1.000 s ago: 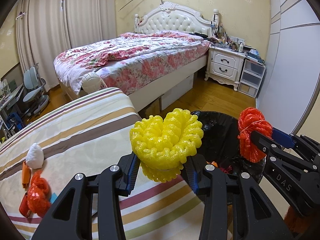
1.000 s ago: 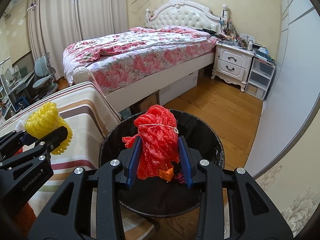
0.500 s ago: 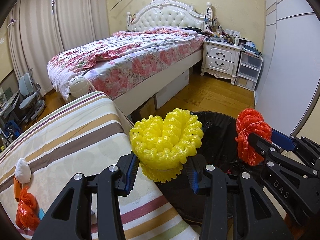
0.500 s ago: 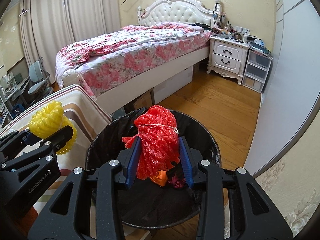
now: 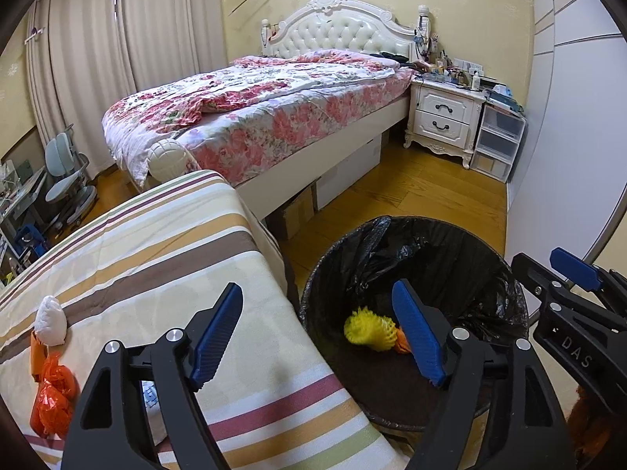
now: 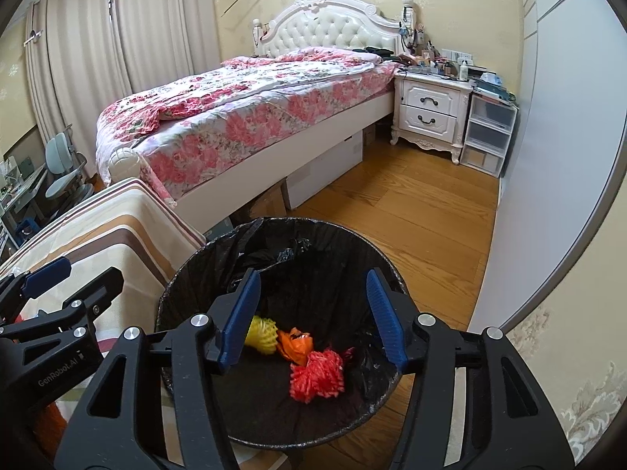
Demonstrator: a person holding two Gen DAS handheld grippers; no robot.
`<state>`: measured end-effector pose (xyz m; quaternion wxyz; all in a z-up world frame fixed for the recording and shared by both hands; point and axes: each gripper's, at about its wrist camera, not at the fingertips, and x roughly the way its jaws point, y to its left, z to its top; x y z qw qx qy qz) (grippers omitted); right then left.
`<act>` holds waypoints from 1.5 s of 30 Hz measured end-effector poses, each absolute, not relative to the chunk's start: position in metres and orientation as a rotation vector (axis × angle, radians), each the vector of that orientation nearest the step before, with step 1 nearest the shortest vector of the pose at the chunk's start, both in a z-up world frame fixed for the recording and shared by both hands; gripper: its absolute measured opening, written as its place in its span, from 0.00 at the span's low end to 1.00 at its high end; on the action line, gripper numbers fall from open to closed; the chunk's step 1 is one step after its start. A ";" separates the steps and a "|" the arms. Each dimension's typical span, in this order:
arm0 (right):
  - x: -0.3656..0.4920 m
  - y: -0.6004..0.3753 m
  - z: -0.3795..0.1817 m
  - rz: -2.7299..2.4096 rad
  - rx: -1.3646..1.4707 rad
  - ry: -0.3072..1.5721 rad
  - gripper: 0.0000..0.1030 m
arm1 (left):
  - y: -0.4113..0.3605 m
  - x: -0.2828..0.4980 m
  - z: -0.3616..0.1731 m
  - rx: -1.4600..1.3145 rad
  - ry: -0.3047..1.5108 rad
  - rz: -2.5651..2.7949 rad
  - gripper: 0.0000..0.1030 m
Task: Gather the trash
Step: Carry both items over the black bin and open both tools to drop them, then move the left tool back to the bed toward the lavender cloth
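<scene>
A black-lined trash bin [image 5: 490, 258] [image 6: 188, 274] stands on the floor beside the striped table [image 5: 156, 258]. Inside it lie a yellow foam net [image 5: 366, 329] [image 6: 262, 329], a red foam net [image 6: 317, 376] and an orange scrap [image 6: 296, 346]. My left gripper [image 5: 317, 337] is open and empty over the table edge and bin rim. My right gripper [image 6: 311, 315] is open and empty above the bin. On the table's left lie a white wad [image 5: 50, 319] and an orange plastic wrapper [image 5: 53, 399].
A bed with a floral quilt [image 5: 274, 109] stands behind, with boxes under it. A white nightstand [image 5: 444, 121] and plastic drawers [image 5: 497, 145] are at the back right. A wardrobe wall [image 5: 568, 156] is on the right. Wood floor [image 6: 411, 215] surrounds the bin.
Both grippers opened. The yellow net dropped from the left gripper and the red net from the right gripper; both now lie in the bin.
</scene>
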<state>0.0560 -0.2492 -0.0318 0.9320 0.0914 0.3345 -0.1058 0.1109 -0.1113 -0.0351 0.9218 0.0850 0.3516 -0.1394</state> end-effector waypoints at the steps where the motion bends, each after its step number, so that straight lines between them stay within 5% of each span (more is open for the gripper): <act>1: 0.055 -0.248 -0.031 -0.218 0.187 0.684 0.55 | -0.110 0.109 -0.034 0.175 0.719 -0.286 0.75; 45: -0.044 -0.111 -0.016 0.036 0.114 0.692 0.60 | 0.071 -0.014 -0.030 0.097 0.734 -0.018 0.75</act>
